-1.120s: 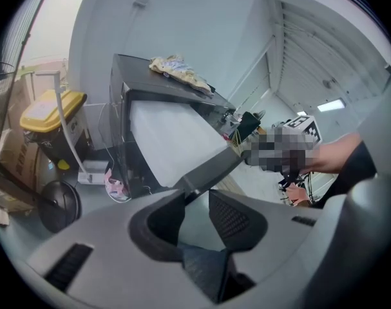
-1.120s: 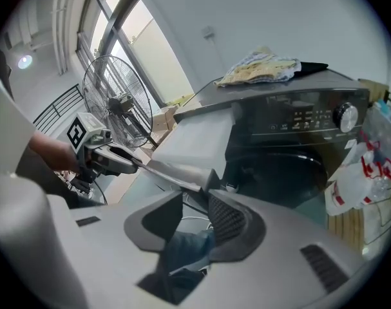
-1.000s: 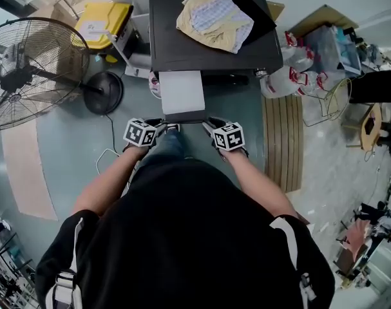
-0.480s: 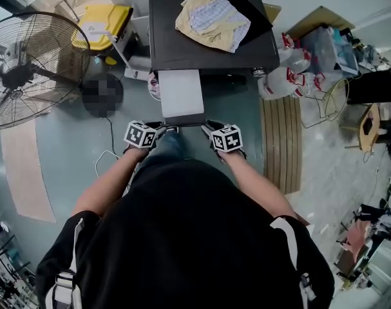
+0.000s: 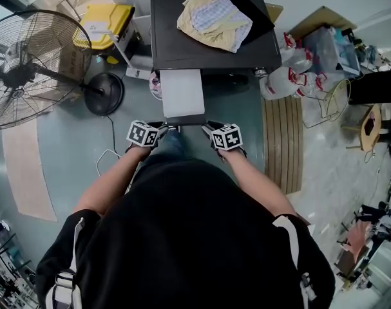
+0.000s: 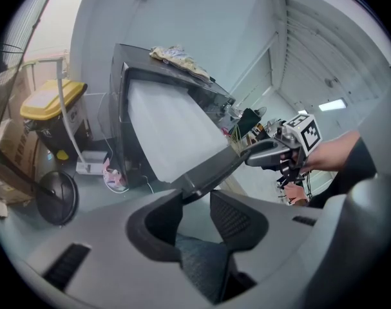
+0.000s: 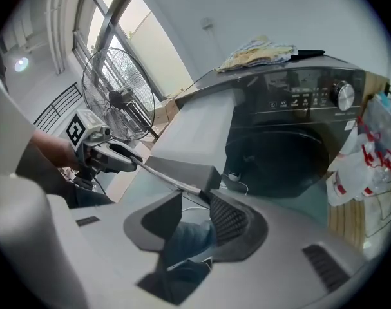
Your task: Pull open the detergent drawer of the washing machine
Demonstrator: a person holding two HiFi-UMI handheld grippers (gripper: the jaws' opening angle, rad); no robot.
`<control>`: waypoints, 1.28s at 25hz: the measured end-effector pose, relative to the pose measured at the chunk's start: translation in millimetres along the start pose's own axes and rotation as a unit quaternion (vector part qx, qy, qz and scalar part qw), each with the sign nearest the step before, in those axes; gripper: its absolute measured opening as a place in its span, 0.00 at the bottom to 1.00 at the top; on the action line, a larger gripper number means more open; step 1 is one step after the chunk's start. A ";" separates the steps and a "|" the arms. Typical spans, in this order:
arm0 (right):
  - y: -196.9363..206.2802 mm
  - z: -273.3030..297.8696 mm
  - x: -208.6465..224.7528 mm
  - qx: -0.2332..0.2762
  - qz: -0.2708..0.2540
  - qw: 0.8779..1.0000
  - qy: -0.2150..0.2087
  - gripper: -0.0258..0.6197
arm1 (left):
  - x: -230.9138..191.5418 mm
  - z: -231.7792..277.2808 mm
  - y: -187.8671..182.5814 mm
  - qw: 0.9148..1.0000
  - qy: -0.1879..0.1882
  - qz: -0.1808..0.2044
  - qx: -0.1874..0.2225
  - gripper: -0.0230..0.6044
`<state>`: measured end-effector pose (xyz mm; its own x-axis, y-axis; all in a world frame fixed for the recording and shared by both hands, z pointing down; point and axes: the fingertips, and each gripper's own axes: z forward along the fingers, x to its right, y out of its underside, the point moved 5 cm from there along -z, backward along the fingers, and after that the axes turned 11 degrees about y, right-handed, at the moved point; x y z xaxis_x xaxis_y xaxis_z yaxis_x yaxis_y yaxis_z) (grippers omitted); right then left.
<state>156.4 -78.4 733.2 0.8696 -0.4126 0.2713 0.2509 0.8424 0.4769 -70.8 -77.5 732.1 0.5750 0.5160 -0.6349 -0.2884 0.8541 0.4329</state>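
The dark, box-shaped washing machine [image 5: 182,47] stands on the grey-green floor at the far side of the head view, with a heap of yellow and checked clothes [image 5: 214,15] on the back right corner of its top. Its long white detergent drawer [image 5: 182,92] is pulled far out from the front edge near the left corner. The drawer's long axis runs straight from the machine toward the person, and its dark front panel [image 5: 185,119] lies crosswise at the near end.

Both bare forearms reach forward from black sleeves, one to each end of that panel, and both tools slant downward with their marker cubes on top. The left tongs [image 5: 163,128] stand wide, the panel's left corner at their tips. The right tongs [image 5: 208,127] also stand wide and have just been easing wider, with the panel's right corner at their tips. Blue denim shows through both gaps.

Only the right gripper view shows the machine's face: the round dark door [image 7: 279,159] and a silver dial [image 7: 342,95] on the control strip. It also shows the left tongs [image 7: 127,161] at the panel's far end. The left gripper view shows the drawer's white side, the right tongs [image 6: 256,153] across the panel, and a yellow-lidded bin [image 6: 53,102] by the wall. A large standing fan [image 5: 28,69] is on the floor to the left
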 end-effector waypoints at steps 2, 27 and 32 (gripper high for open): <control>0.6 0.1 1.3 0.003 0.002 1.000 0.000 0.24 | -0.5 -0.5 -0.6 1.000 -0.001 0.003 -0.003 0.25; -3.5 -65.9 1.4 0.077 0.006 0.997 0.021 0.22 | 25.7 -50.4 -10.3 0.995 -0.026 0.043 0.087 0.24; -12.1 -94.4 3.7 0.114 0.009 0.993 0.037 0.21 | 35.2 -63.2 -14.8 0.992 -0.029 0.051 0.114 0.24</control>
<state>196.7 -57.4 649.6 0.9038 -0.3649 0.2234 0.1402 0.7458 0.6513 -94.7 -67.8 662.9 0.5971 0.5889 -0.5446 -0.1707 0.7567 0.6311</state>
